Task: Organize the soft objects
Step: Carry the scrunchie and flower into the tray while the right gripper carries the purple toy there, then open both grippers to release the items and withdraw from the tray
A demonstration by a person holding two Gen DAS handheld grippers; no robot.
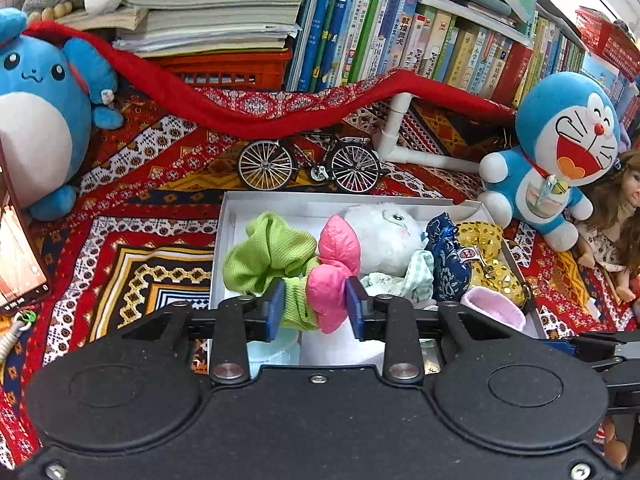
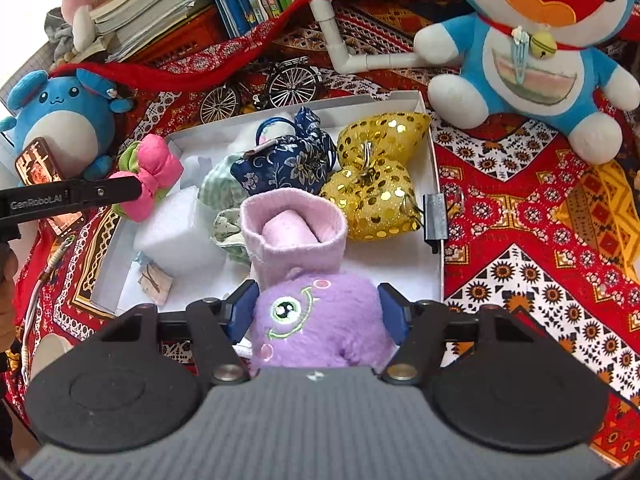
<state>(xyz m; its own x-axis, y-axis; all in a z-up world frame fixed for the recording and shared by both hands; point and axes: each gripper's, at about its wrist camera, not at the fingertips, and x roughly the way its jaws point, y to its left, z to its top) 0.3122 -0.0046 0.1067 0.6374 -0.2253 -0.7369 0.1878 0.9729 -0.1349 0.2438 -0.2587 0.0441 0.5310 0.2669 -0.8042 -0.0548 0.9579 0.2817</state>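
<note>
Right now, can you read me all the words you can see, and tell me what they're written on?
"GenRobot.AI": on the black side of the left gripper, seen from the right wrist.
Book spines: Chinese titles, too small and warped to read surely.
Phone screen: picture and tiny text, too blurred.
Small tag on the blue floral pouch: unreadable.
Purple plush in the right gripper: only an embroidered face, no words.

Pink-and-green scrunchie [image 1: 316, 280] between fingers above white box [image 1: 224, 216], purple plush [image 2: 320, 320] gripped at box's near edge
</note>
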